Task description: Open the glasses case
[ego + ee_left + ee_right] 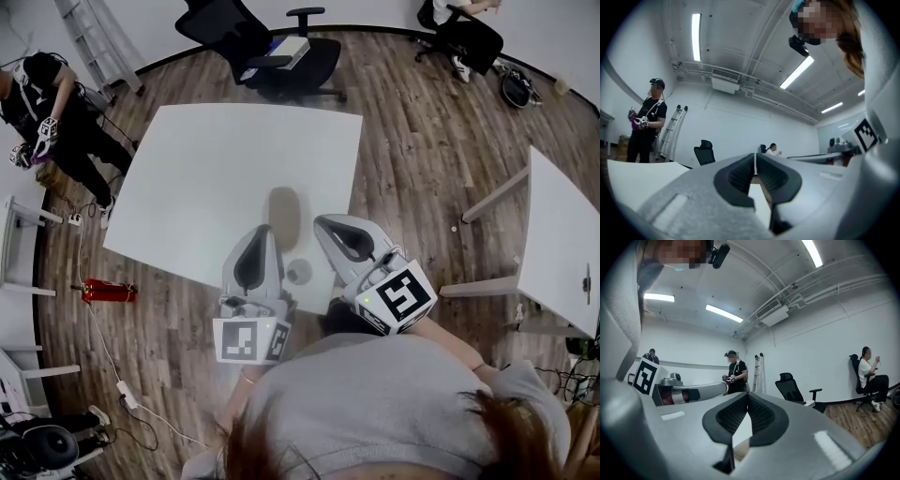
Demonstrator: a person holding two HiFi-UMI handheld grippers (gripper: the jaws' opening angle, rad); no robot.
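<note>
The glasses case (284, 216), a tan oblong, lies shut on the white table (206, 169) near its front right part. My left gripper (267, 232) is shut and empty, its tip just left of the case's near end. My right gripper (322, 223) is also shut and empty, just right of the case. In the left gripper view the jaws (755, 155) meet with nothing between them, and the case is hidden. The right gripper view shows its jaws (746, 395) pressed together over the table.
A small round grey object (298, 272) sits on the table's front edge between the grippers. A black office chair (277, 52) stands behind the table. A person (47, 112) stands at the left. A second table (562, 253) is at the right.
</note>
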